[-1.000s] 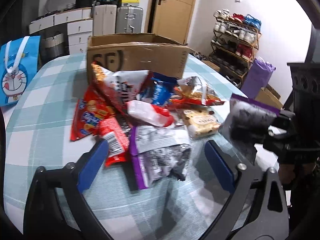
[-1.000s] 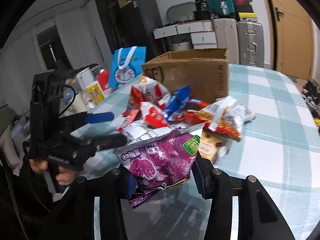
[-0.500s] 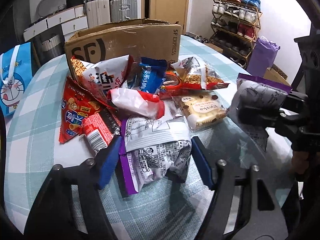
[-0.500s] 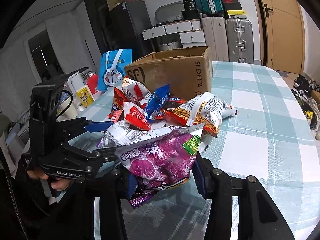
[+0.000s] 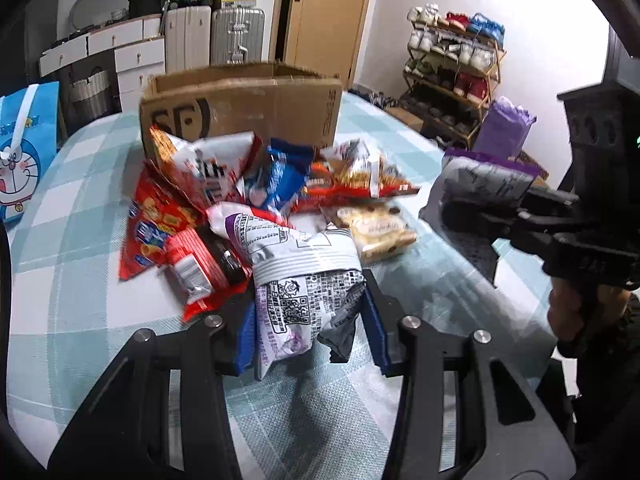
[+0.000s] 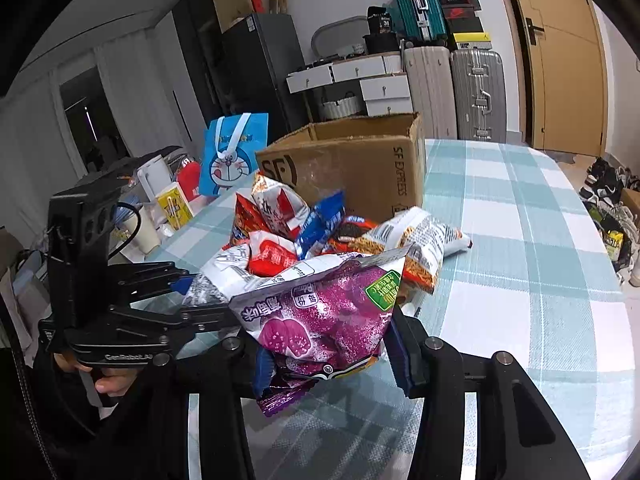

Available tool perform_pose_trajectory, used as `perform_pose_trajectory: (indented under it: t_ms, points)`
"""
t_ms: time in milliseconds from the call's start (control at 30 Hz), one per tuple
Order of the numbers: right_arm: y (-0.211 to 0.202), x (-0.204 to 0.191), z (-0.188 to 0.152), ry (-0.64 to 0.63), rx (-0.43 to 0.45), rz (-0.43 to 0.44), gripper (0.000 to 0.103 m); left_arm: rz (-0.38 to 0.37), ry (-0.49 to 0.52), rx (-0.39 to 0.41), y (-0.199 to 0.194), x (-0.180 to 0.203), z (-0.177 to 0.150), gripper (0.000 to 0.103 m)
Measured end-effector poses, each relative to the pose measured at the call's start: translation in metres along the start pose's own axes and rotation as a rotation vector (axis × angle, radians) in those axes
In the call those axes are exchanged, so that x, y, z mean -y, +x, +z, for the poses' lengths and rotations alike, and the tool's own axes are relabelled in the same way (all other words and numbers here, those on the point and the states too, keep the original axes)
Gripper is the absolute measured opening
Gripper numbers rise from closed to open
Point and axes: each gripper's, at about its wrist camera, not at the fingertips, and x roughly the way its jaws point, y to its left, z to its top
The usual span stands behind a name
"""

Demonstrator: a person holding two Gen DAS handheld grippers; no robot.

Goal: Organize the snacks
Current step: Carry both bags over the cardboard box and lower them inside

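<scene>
A pile of snack packets lies on the checked table in front of an open cardboard box. My left gripper is shut on a white and purple snack bag at the pile's near edge. My right gripper is shut on a purple snack bag and holds it above the table. That bag also shows at the right of the left wrist view. The box shows in the right wrist view behind the pile.
A blue cartoon bag stands at the table's left edge. Cups and a yellow carton sit at the far left. Suitcases, drawers and a door are behind the table. A shoe rack stands at the right.
My left gripper moved forward to the pile and closed on the white and purple bag. My right gripper still holds the purple bag, almost unmoved.
</scene>
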Motion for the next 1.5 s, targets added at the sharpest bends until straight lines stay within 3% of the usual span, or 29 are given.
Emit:
perform_pose_trajectory:
  t_ms: [367, 700, 1167, 1500]
  points:
    - [-0.008, -0.005, 0.029, -0.024, 0.062, -0.008, 0.047, 0.055, -0.047, 0.133, -0.057, -0.02, 0.031, 0.042]
    - [-0.006, 0.002, 0.079, -0.013, 0.13, -0.012, 0.047, 0.15, -0.088, 0.206, -0.061, -0.043, 0.083, 0.042]
    - [0.016, 0.019, 0.143, -0.003, 0.158, 0.002, 0.047, 0.196, -0.088, 0.232, -0.026, -0.07, 0.155, 0.042]
    - [0.054, 0.033, 0.172, 0.052, 0.146, 0.032, 0.047, 0.23, -0.09, 0.218, 0.006, -0.078, 0.177, 0.042]
